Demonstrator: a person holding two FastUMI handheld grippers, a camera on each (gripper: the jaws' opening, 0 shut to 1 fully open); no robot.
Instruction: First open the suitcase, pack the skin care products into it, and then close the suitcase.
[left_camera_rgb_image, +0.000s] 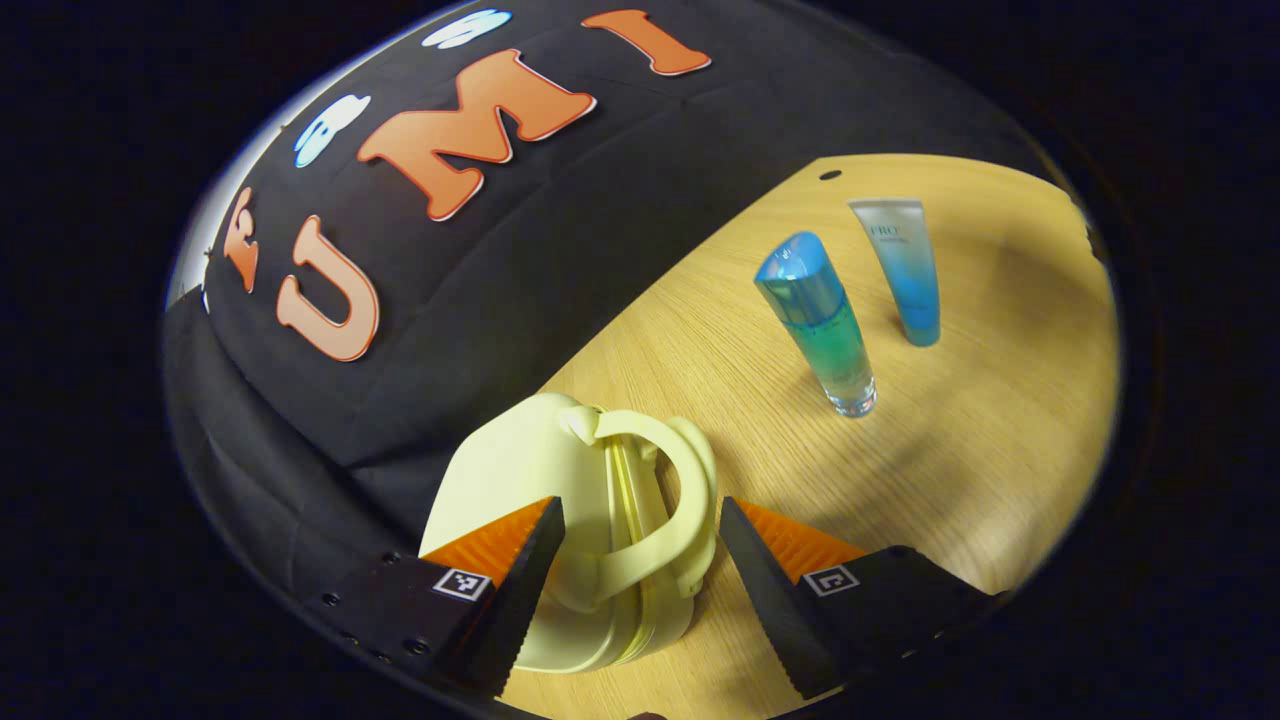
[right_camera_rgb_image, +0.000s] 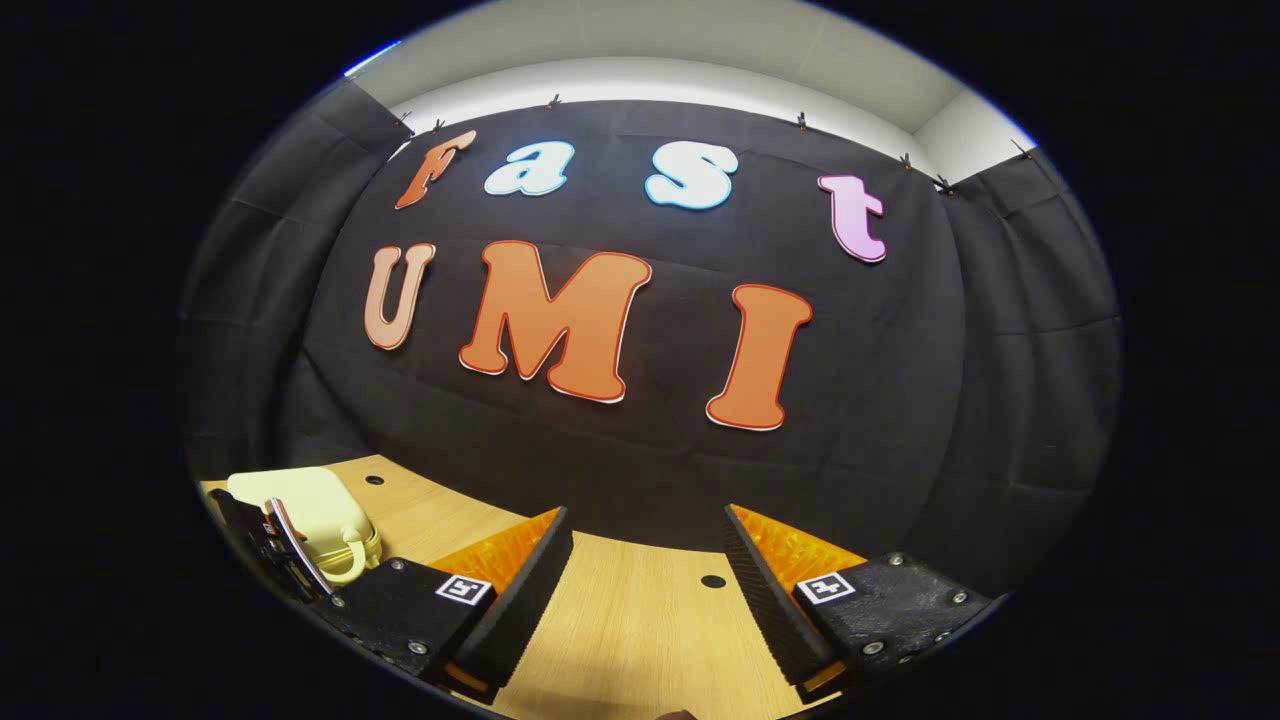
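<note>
Left gripper view: your left gripper (left_camera_rgb_image: 640, 560) is hanging with fingers apart, straddling the loop handle (left_camera_rgb_image: 672, 500) of the pale yellow hard-shell plastic suitcase (left_camera_rgb_image: 520, 480), shut, at the near left of the wooden table (left_camera_rgb_image: 1000, 450). Likely light, stiff, smooth; take the handle or lid edge. Far right are standing a blue-green glass-like bottle (left_camera_rgb_image: 822, 320), probably fragile and slippery, and a blue squeeze tube (left_camera_rgb_image: 905, 270), likely soft.

Right gripper view: your right gripper (right_camera_rgb_image: 645, 580) is waiting, fingers apart, holding nothing, with the suitcase far left.
</note>
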